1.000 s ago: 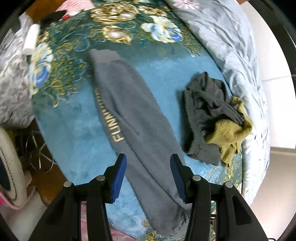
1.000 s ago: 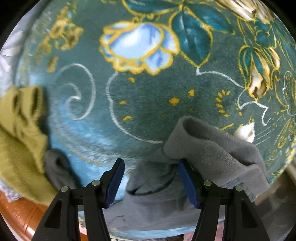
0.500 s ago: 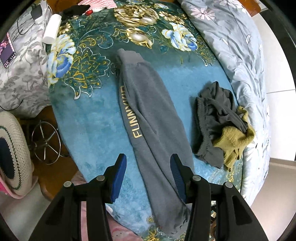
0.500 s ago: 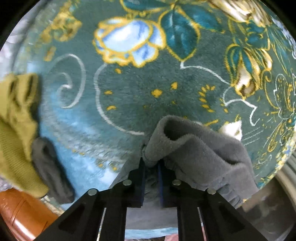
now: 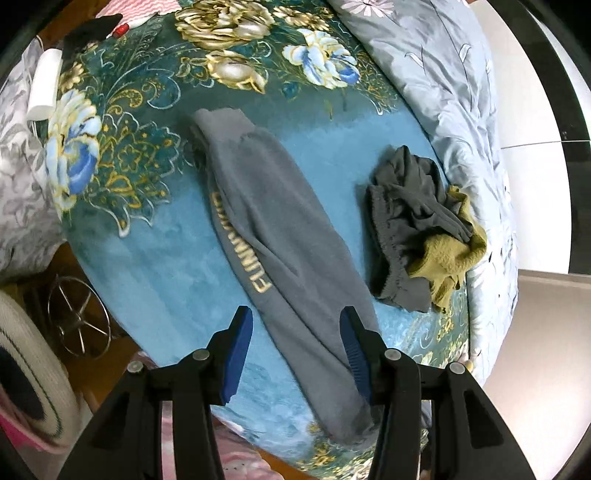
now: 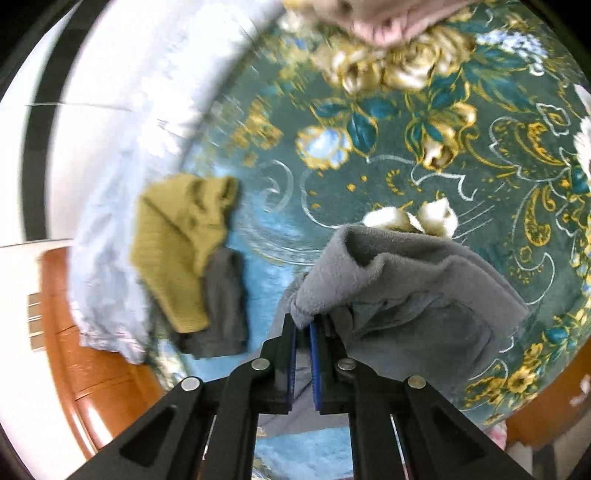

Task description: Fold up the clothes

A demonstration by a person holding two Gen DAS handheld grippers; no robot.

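Grey trousers stretched on a floral blanket, one end pinched.
Left wrist view: the left tongs point(image 5: 295, 334) hang released above the grey trousers point(image 5: 273, 236), lying lengthwise on the blanket point(image 5: 147, 240) beside a dark-and-olive clothes heap point(image 5: 417, 236). Right wrist view: the right tongs point(image 6: 303, 328) are clenched on a raised fold of the trousers point(image 6: 399, 280).

Gold lettering point(image 5: 242, 246) on grey pants point(image 5: 280, 236) partly lost in a fold, unreadable. Pants' near end blurs behind left gripper's right finger point(image 5: 352, 352). Olive garment point(image 6: 181, 243) & pale quilt point(image 6: 110, 258) motion-blurred in right view. Pinkish shape point(image 6: 384, 18) cut by top edge, can't ID.
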